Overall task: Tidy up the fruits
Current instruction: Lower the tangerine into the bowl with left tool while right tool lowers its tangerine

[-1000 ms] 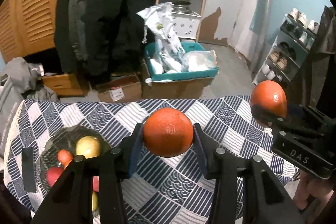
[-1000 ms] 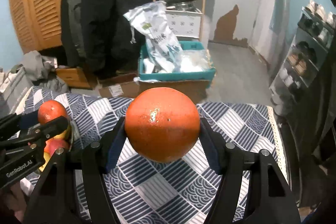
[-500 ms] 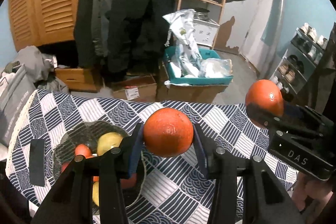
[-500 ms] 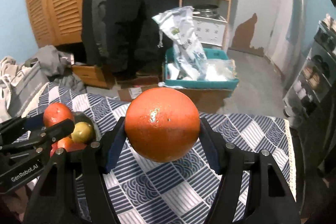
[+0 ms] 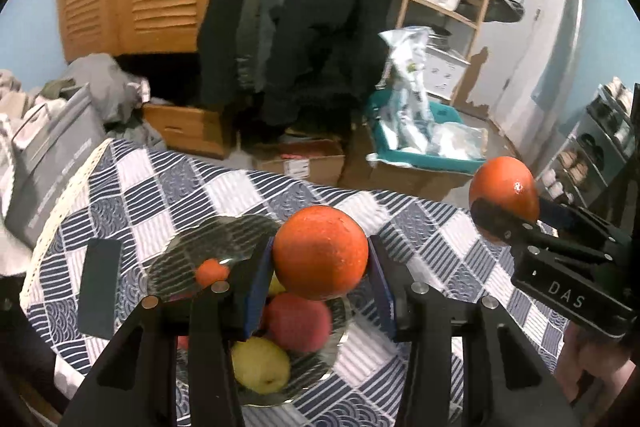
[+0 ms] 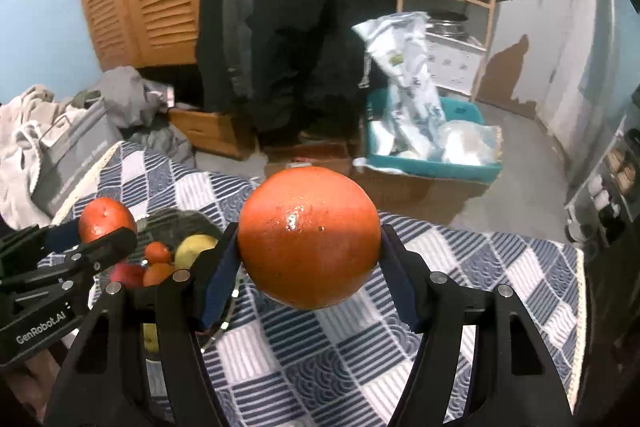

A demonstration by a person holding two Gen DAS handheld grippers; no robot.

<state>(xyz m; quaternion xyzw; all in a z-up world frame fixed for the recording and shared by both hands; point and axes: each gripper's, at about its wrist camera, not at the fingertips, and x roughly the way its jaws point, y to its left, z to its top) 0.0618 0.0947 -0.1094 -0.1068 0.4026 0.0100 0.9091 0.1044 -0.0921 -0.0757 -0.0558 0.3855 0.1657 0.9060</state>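
Observation:
My left gripper (image 5: 320, 263) is shut on an orange (image 5: 320, 253) and holds it above a glass bowl (image 5: 192, 251) of fruit. The bowl holds a red apple (image 5: 298, 321), a yellow pear (image 5: 260, 367) and a small tangerine (image 5: 212, 271). My right gripper (image 6: 310, 247) is shut on a larger orange (image 6: 308, 237), held above the table to the right of the bowl (image 6: 176, 217). The right gripper's orange also shows in the left wrist view (image 5: 502, 193), and the left gripper's orange shows in the right wrist view (image 6: 106, 223).
The table carries a blue and white patterned cloth (image 5: 420, 227). A dark flat phone-like object (image 5: 100, 293) lies left of the bowl. Beyond the far edge stand cardboard boxes (image 5: 296, 159), a teal bin with bags (image 5: 416, 139), hanging coats and a shelf.
Both grippers have moved left with their oranges. The left gripper's orange has gone from above the bare cloth to above the bowl.

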